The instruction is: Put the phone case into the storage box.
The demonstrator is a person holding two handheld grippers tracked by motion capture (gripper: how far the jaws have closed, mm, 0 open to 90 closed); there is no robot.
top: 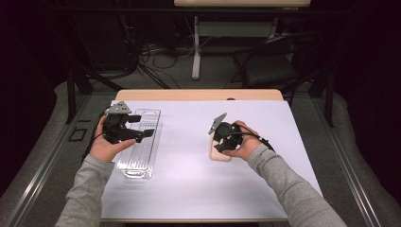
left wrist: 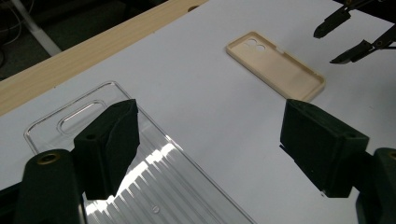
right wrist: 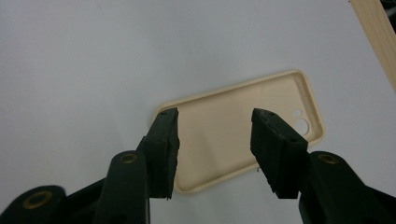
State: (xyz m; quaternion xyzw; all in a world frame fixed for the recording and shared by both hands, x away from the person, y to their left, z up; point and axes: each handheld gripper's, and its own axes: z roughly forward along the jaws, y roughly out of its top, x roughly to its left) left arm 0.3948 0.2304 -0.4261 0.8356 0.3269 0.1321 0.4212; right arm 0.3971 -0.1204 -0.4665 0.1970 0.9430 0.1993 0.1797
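Two phone cases on white mat (top: 189, 189): beige case (right wrist: 243, 135) at 4 o'clock, under right gripper (right wrist: 215, 140), jaws parted astride it, not yet pinching. Clear case (top: 139, 144) at 9 o'clock beneath left gripper (top: 142, 125), released. Likely light, flexible, slippery; pinch at long side wall.

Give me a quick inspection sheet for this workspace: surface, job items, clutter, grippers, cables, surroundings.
Surface: white sheet on a wooden table.
Job's things: beige phone case lying open side up; clear phone case lying flat.
Clutter: nothing seen.
Grippers: left gripper jaws wide apart over the clear phone case, not touching it; right gripper jaws straddle the beige phone case's end, pads not seen pressing.
Cables: a black cable trails over the right wrist; loose cables on the floor behind.
Surroundings: dark room, black chair, a table leg beyond.
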